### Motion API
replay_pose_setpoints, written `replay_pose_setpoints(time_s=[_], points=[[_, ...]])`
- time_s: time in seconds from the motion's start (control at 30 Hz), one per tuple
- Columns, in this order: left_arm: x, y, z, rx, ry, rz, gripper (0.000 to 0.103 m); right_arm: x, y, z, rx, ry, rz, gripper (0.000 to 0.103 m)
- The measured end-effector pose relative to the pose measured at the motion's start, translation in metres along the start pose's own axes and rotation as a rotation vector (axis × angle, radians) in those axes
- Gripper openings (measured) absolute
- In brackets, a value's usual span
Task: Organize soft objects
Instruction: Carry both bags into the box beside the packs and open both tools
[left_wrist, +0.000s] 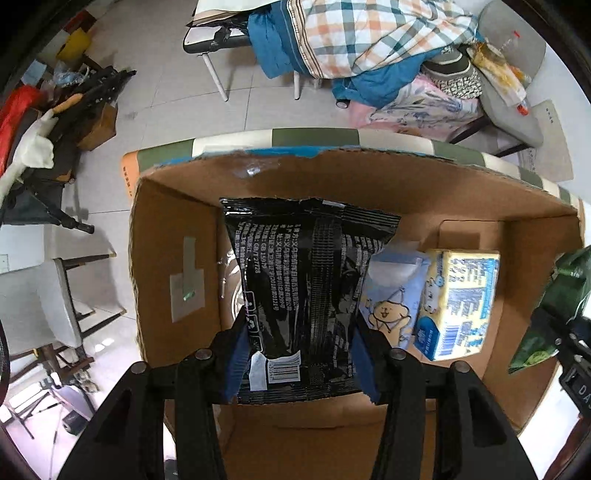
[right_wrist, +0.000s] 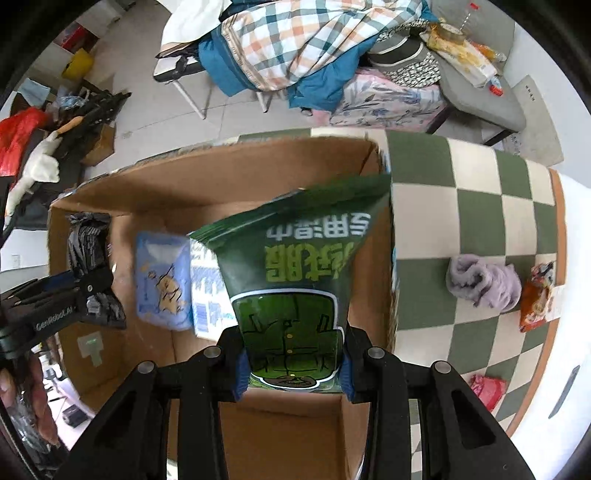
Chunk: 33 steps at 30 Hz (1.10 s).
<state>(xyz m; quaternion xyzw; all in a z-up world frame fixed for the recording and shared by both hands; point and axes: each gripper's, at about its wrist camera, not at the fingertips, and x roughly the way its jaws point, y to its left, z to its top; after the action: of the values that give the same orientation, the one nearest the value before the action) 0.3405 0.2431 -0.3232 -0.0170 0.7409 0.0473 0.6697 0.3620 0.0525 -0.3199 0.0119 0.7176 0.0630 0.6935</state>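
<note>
- A black pack (left_wrist: 303, 295) is clamped in the left gripper (left_wrist: 301, 354) over the box (left_wrist: 166, 236), at its left side.
- A green pack (right_wrist: 295, 280) is clamped in the right gripper (right_wrist: 293, 363) over the box's right side.
- Blue (left_wrist: 391, 295) and yellow (left_wrist: 458, 302) tissue packs are seen inside, between them.

The left claw (left_wrist: 301, 363) reaches forward toward twelve o'clock in its own view, its two black arms running up from the bottom edge. Its blue-padded fingers (left_wrist: 236, 365) are clamped on the lower end of a black packet (left_wrist: 306, 291), one at each side edge. In the right wrist view the same claw shows at nine o'clock, seen side-on.

The right claw (right_wrist: 293, 365) likewise points toward twelve o'clock, its blue-padded fingers (right_wrist: 242, 373) pressed on either side of a green packet (right_wrist: 295, 280) near its bottom end. From the left wrist view it appears at three o'clock, largely cut off by the frame edge.
</note>
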Motion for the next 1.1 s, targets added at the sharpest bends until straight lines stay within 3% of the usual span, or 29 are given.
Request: replay_pose_setpoints(time_s=[0.03,0.13,0.2,0.27,0.37,0.47,0.53,0.63,1.1], points=[[0.001,0.000,0.001,0.000,0.006,0.018,0.049,0.001,0.000,0.002,0.002,0.000,-0.009,0.043],[0.002,0.001,0.002,-0.005,0.008,0.032,0.052,0.000,0.001,0.006,0.007,-0.011,-0.030,0.068],[0.000,0.002,0.001,-0.009,0.008,0.028,0.054,-0.001,0.002,0.007,0.011,-0.012,-0.020,0.076],[-0.004,0.002,-0.003,-0.007,0.003,0.004,0.057,-0.003,0.004,0.006,0.006,-0.013,-0.012,0.076],[-0.011,0.005,-0.010,-0.017,-0.016,-0.033,0.071,-0.005,0.005,0.002,0.007,-0.012,-0.001,0.079],[-0.020,0.011,-0.021,-0.045,-0.045,-0.066,0.093,-0.007,0.009,-0.006,-0.001,-0.013,0.015,0.085],[-0.023,0.013,-0.028,-0.058,-0.057,-0.083,0.094,-0.009,0.012,-0.013,-0.008,-0.016,0.020,0.087],[-0.027,0.018,-0.043,-0.086,-0.074,-0.099,0.094,-0.010,0.018,-0.024,-0.024,-0.023,0.040,0.103],[-0.063,0.024,-0.109,-0.150,-0.227,-0.096,0.099,-0.032,0.032,-0.088,-0.083,-0.119,0.000,0.103]])
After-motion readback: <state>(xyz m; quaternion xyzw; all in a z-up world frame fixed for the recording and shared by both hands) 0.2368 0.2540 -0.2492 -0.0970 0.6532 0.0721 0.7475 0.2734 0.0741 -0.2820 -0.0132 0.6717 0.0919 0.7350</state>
